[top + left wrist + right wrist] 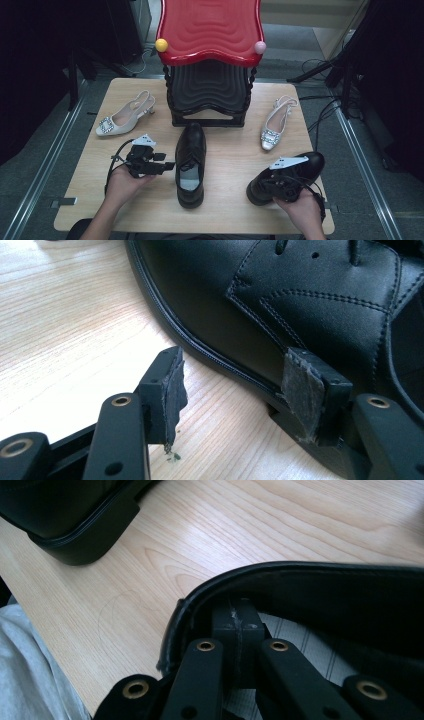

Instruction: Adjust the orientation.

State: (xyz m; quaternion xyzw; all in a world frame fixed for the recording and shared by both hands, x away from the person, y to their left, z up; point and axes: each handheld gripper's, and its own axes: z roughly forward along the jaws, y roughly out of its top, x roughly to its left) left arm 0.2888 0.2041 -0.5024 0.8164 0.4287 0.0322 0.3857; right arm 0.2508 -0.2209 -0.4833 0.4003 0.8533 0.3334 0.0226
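Observation:
Two black leather lace-up shoes lie on the wooden table (pixel 150 205). The middle shoe (pixel 191 160) (pixel 300 300) points toward the back. My left gripper (pixel 169 165) (pixel 239 372) is open at its left side, and one pad (pixel 300 390) sits against the shoe's lower edge, by the sole. The right shoe (pixel 311 164) (pixel 325 590) lies at an angle near the front right corner. My right gripper (pixel 272 182) (pixel 235 617) is shut, its tips tucked inside that shoe's opening under the collar rim, above the striped insole.
A red and black tiered rack (pixel 210 30) stands at the table's back middle. A pale slingback heel with a jewelled buckle (pixel 125 117) lies at the back left, and its mate (pixel 275 125) at the back right. The middle shoe's heel (pixel 70 520) is near my right gripper.

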